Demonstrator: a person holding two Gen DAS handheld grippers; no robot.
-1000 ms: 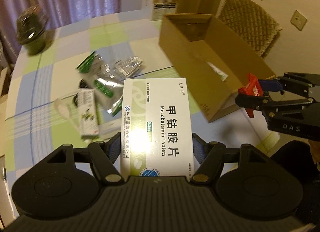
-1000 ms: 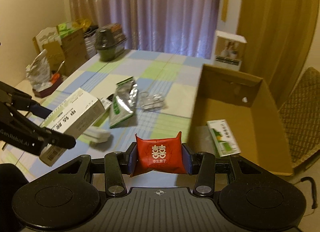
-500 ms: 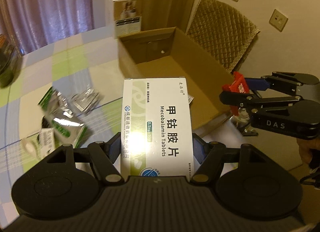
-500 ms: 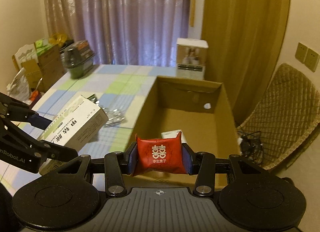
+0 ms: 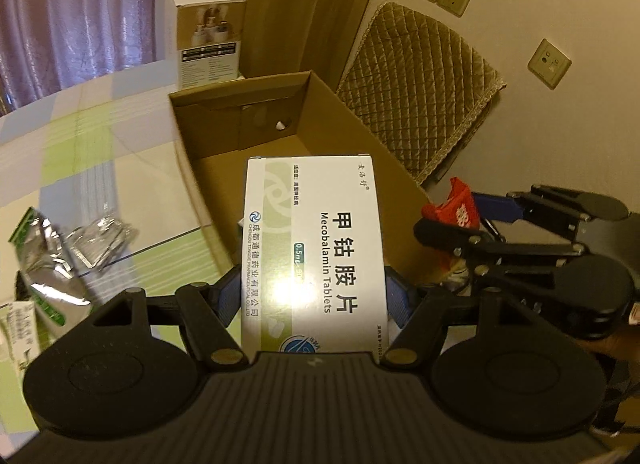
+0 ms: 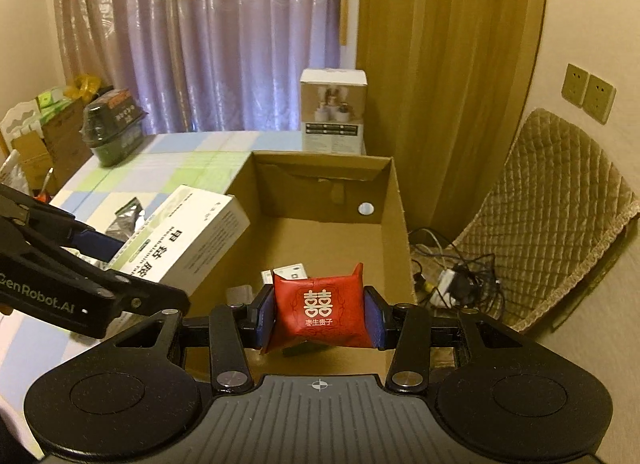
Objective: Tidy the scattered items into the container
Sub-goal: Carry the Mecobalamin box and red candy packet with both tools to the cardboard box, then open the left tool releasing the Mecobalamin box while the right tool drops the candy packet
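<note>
My left gripper (image 5: 316,296) is shut on a white and green Mecobalamin tablet box (image 5: 314,240), held over the near end of the open cardboard box (image 5: 240,120). My right gripper (image 6: 319,314) is shut on a red sachet (image 6: 318,306) with a double-happiness sign, hanging above the cardboard box (image 6: 394,216) near its front edge. From the right wrist view the tablet box (image 6: 184,240) juts in over the carton's left wall. A small white packet (image 6: 286,272) lies on the carton floor. Foil pouches (image 5: 44,260) lie on the checked tablecloth at left.
A tall white product box (image 5: 208,32) stands behind the carton. A dark tub (image 6: 114,126) sits at the table's far left. A quilted chair (image 6: 560,208) and tangled cables (image 6: 452,276) are right of the carton. More packets (image 5: 16,328) lie at the left edge.
Both grippers have swung right from the table toward the carton, each keeping its load. The carton has come closer and now fills the middle of both views.
</note>
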